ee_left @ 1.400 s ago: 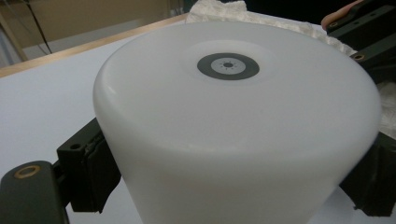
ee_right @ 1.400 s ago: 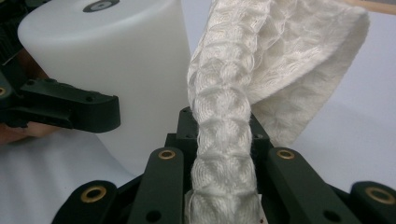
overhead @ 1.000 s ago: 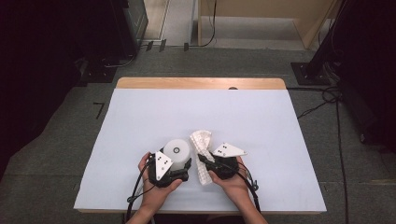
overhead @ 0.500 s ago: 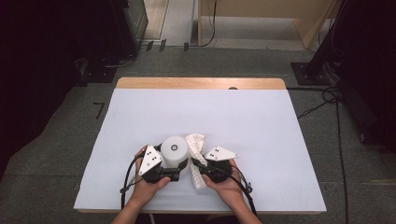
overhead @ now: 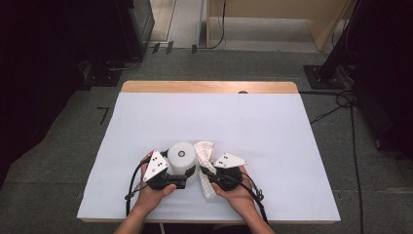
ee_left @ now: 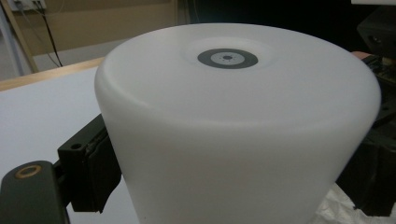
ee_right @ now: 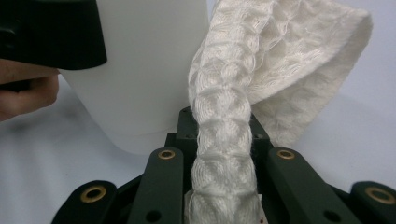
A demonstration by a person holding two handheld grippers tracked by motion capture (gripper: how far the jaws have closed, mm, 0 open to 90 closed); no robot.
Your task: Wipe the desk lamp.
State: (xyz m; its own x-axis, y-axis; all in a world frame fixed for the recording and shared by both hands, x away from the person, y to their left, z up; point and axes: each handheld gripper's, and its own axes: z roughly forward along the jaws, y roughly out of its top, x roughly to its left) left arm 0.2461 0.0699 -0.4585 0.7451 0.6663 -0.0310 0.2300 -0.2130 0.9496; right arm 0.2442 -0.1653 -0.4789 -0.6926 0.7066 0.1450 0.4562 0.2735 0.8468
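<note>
A white plastic cup (overhead: 181,156) stands upside down on the white table cover (overhead: 272,131), near the front edge. My left gripper (overhead: 181,171) is shut on it, one pad (ee_left: 95,172) pressed to each side of the cup (ee_left: 233,130). The cup's base, with a grey ring mark, faces up. Just right of the cup my right gripper (overhead: 208,171) is shut on a white waffle-weave cloth (overhead: 204,148). In the right gripper view the cloth (ee_right: 224,116) rises from between the jaws of the right gripper (ee_right: 223,133) and folds over beside the cup (ee_right: 149,70).
A wooden strip (overhead: 209,87) runs along the table's far edge. Beyond the table there is grey floor with cables (overhead: 336,105) and dark equipment stands on both sides. The cover stretches bare behind and to both sides of the hands.
The left gripper swung to the left around the cup, then held still. The right gripper and its cloth shifted slightly down and toward the cup.
</note>
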